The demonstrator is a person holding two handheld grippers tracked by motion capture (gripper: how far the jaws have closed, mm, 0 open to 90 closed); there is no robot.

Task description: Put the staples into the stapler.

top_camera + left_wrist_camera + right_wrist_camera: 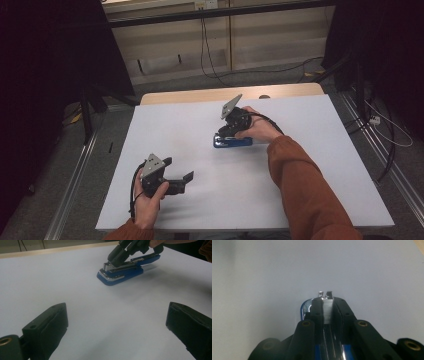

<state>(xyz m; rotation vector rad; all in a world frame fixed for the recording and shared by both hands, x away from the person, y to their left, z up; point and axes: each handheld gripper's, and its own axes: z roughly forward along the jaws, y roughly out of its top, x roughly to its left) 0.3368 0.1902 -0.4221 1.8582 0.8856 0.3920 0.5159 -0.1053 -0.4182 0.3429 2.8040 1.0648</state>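
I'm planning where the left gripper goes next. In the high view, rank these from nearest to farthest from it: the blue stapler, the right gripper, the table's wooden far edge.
1. Blue stapler: up and to the right of the left gripper, mid-table.
2. Right gripper: just beyond, shut on the stapler's front end; nearly too close to call.
3. Wooden far edge: at the table's back, clearly farthest.

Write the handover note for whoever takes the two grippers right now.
Right gripper: jaws closed on the strip of staples in the open blue stapler, mid-table.
Left gripper: jaws wide open, holding nothing, near the table's front-left, pointing toward the stapler.
Done: stapler opened, staples gripped.
Left: I cannot tell whether the strip is going in or coming out; probably finish that, then close the stapler.
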